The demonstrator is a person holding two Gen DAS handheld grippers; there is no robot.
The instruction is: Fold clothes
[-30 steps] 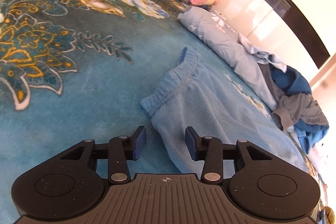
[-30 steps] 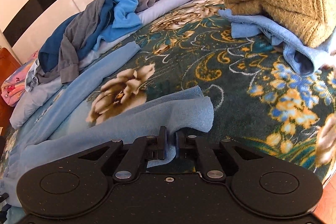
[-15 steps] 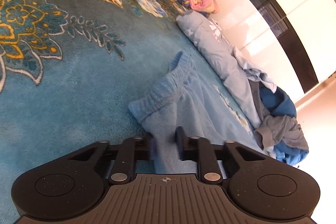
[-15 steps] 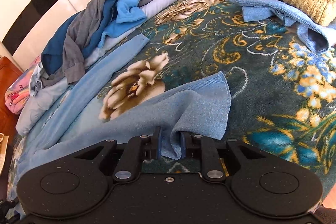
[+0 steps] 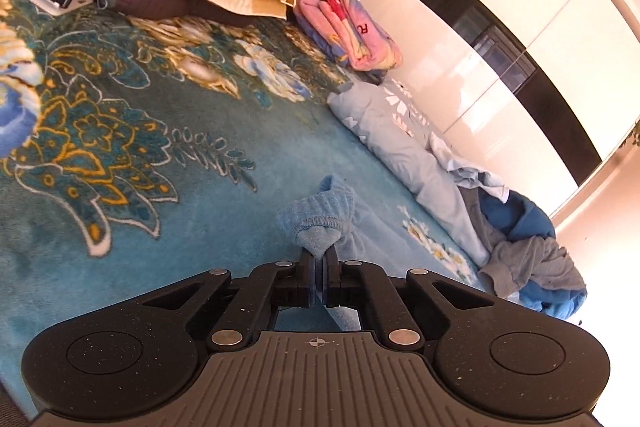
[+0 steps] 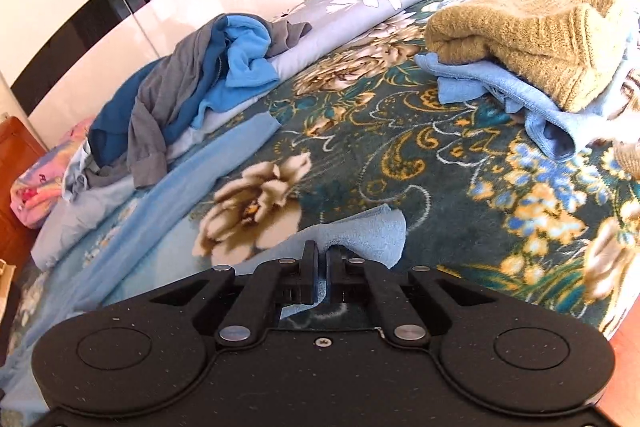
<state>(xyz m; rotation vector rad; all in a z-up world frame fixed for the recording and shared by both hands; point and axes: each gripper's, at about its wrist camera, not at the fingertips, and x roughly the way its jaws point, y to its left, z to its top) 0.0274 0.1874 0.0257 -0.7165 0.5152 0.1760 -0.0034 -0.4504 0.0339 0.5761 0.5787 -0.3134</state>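
The bed under its floral blanket carries most of the work left to me: a loose heap of grey and blue clothes lies rumpled along the far edge, well apart from a tan knit sweater lying doubled over a blue garment near the foot. The light blue pants stretch long across the blanket, not folded as far as I can see. My left gripper is pinching the ribbed waistband, lifted into a peak; my right gripper is pinching the leg hem.
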